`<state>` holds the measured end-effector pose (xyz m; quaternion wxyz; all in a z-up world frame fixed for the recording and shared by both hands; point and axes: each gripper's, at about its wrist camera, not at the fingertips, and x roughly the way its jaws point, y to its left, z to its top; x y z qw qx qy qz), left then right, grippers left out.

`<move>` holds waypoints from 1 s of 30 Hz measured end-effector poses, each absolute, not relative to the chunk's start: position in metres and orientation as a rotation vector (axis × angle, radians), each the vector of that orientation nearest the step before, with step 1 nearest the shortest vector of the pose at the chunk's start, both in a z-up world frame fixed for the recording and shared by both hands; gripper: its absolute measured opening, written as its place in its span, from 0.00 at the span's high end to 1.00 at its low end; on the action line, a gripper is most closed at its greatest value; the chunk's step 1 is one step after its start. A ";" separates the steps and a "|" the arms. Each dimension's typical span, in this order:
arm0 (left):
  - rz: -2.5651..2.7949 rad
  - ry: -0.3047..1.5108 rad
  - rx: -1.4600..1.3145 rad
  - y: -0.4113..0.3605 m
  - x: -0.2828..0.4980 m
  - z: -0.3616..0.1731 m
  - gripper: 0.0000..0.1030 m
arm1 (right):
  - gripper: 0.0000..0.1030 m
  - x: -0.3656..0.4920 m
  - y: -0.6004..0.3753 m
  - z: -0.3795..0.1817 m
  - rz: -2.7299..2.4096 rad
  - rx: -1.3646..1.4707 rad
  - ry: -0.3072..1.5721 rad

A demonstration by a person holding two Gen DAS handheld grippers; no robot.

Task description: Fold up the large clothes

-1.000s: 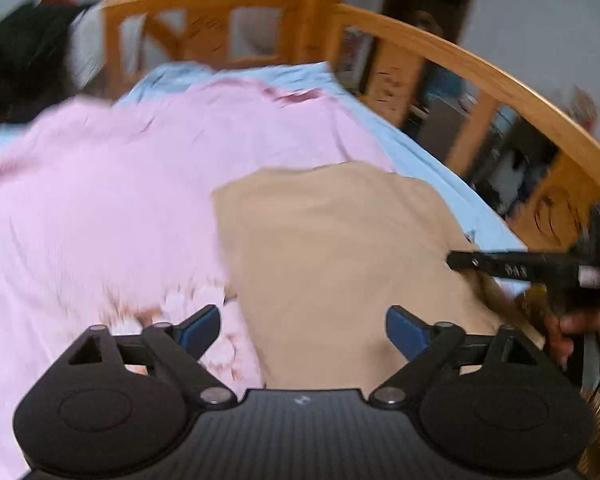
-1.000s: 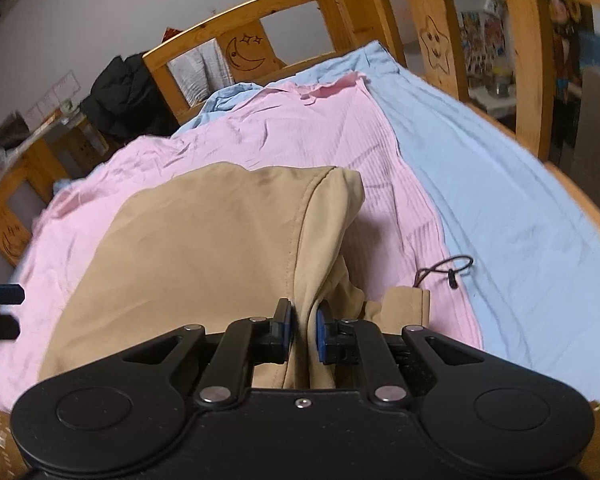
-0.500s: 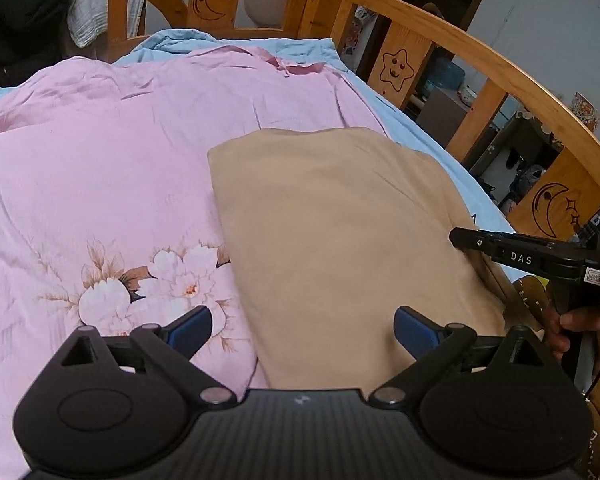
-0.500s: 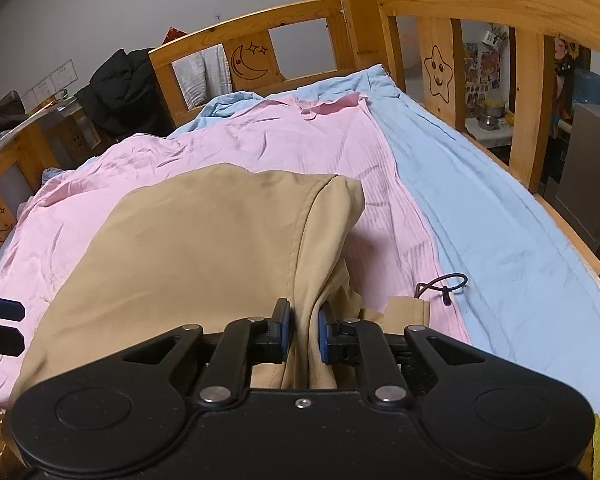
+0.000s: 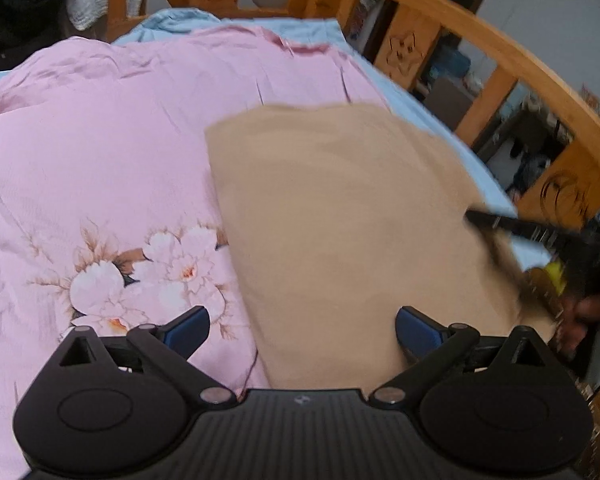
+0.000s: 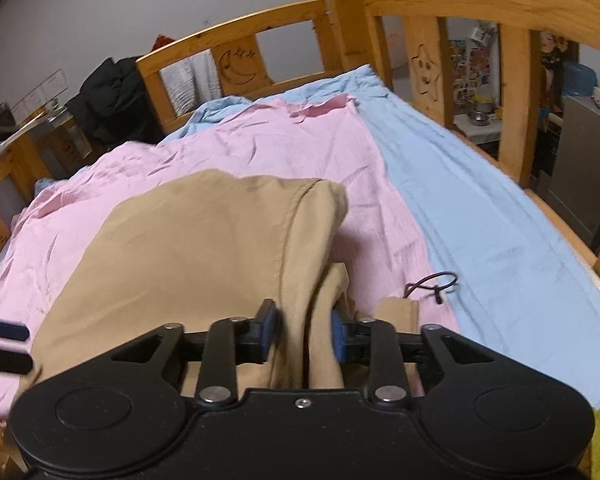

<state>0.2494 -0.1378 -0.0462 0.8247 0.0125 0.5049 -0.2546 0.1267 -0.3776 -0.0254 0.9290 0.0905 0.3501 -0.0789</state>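
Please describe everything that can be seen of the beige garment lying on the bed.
The beige folded cotton-like garment lies flat on the pink floral bed cover; its far edge is straight. A hood-like part with a seam lies at its right side. The right tongs are opening, a bunched fold of it still between them. The left tongs are open above its near edge, not gripping.
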 end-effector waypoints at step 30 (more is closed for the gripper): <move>-0.543 1.123 -0.025 -0.138 0.261 -0.077 0.00 | 0.57 0.237 -0.320 -0.050 0.058 0.019 0.691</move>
